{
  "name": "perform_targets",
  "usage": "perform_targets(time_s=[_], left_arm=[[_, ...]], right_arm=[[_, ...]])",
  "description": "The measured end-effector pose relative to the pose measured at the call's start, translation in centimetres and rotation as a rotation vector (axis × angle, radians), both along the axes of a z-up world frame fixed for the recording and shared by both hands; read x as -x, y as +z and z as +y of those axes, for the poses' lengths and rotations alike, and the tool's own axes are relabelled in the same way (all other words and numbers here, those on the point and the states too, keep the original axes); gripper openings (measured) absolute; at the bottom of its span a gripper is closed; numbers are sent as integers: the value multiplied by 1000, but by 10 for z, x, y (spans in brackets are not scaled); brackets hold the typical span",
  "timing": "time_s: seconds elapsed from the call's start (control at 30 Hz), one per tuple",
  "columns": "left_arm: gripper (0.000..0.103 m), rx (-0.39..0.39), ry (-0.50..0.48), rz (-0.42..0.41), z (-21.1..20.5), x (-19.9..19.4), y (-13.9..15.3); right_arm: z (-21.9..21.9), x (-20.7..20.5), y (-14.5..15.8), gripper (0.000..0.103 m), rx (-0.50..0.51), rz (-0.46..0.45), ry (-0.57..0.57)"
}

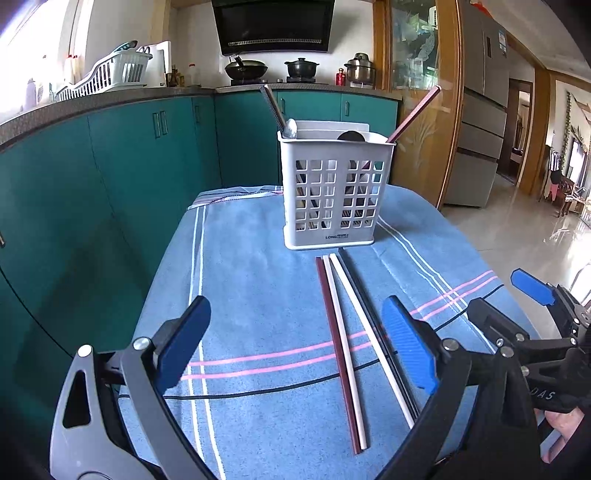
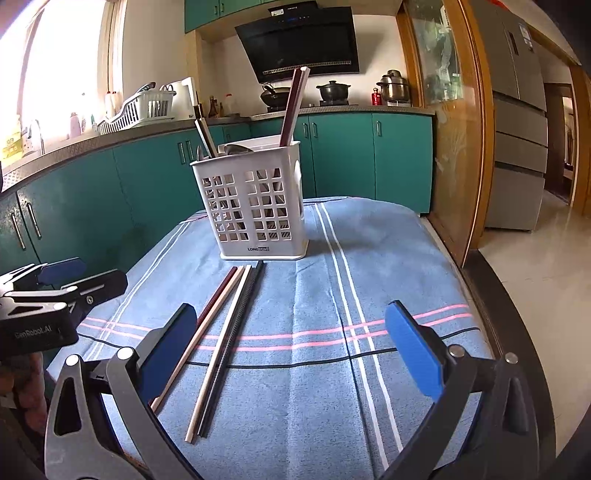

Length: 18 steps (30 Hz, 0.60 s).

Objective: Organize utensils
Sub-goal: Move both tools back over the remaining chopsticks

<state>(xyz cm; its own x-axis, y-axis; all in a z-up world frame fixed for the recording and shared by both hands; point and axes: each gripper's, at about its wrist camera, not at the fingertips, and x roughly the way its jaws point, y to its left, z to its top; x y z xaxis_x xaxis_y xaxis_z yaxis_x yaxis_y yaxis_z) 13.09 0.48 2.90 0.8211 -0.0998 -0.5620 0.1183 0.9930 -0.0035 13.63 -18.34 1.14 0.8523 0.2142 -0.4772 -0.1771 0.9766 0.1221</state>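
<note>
A: Lettering is showing in 3 spots. "LONG" plus a blurred word is sitting on the base of the caddy (image 1: 330,192), "GenRobot.AI" is printed on the left gripper's body as seen from the right wrist view, and "DAS" is reading on the right gripper's body in the left wrist view.

B: What is everything resting on?

A: Everything is lying on a blue cloth (image 1: 258,288) with white, pink and dark stripes, covering a table. Teal cabinets (image 1: 122,155) are running behind it under a speckled counter (image 1: 110,101), with a white dish rack (image 1: 110,74) near the window. A black hood (image 1: 273,26) is hanging over a wok (image 1: 246,69) and a pot (image 1: 301,68), and a steel fridge (image 1: 480,110) is standing at the right.

B: And the caddy?

A: It is standing upright at the cloth's far end, holding a spoon (image 1: 290,128), a dark red chopstick (image 1: 415,112) leaning right, grey chopsticks (image 1: 272,105) leaning left, and a dark round thing I cannot identify.

B: Where are the loose ones?

A: 4 chopsticks (image 1: 347,339) are lying just in front of the caddy: dark red, 2 white, 1 black, fanning out toward the cameras.

B: Grippers?

A: The left gripper (image 1: 295,345) is hovering above the cloth with its jaws spread wide, gripping nothing. The right gripper (image 2: 291,350) is doing the same, the chopsticks passing by its left finger (image 2: 168,345).
</note>
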Motion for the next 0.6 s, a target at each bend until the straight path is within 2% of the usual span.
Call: perform_targets(time_s=[0.2,0.27,0.3,0.37,0.43,0.53,0.6], left_arm=[[93,20,-4,-11,7,0,4],[93,25,-4,-22,11,0,7],[93,28,-5,-26,13,0,8],[93,38,0,-31,19,-2,9],[93,64,-4,-27,28,-6,9],[91,87,10,-14,40,-12,8],[90,93,29,-7,48,-16,8]], right_arm=[[6,-1,3,95,25,-10,20],[10,-8,5,89,19,16,37],[11,-12,6,85,15,36,48],[15,-32,10,67,-11,118,82],[21,-52,15,59,-21,168,101],[38,-94,18,50,10,244,128],[54,-128,9,48,27,341,156]])
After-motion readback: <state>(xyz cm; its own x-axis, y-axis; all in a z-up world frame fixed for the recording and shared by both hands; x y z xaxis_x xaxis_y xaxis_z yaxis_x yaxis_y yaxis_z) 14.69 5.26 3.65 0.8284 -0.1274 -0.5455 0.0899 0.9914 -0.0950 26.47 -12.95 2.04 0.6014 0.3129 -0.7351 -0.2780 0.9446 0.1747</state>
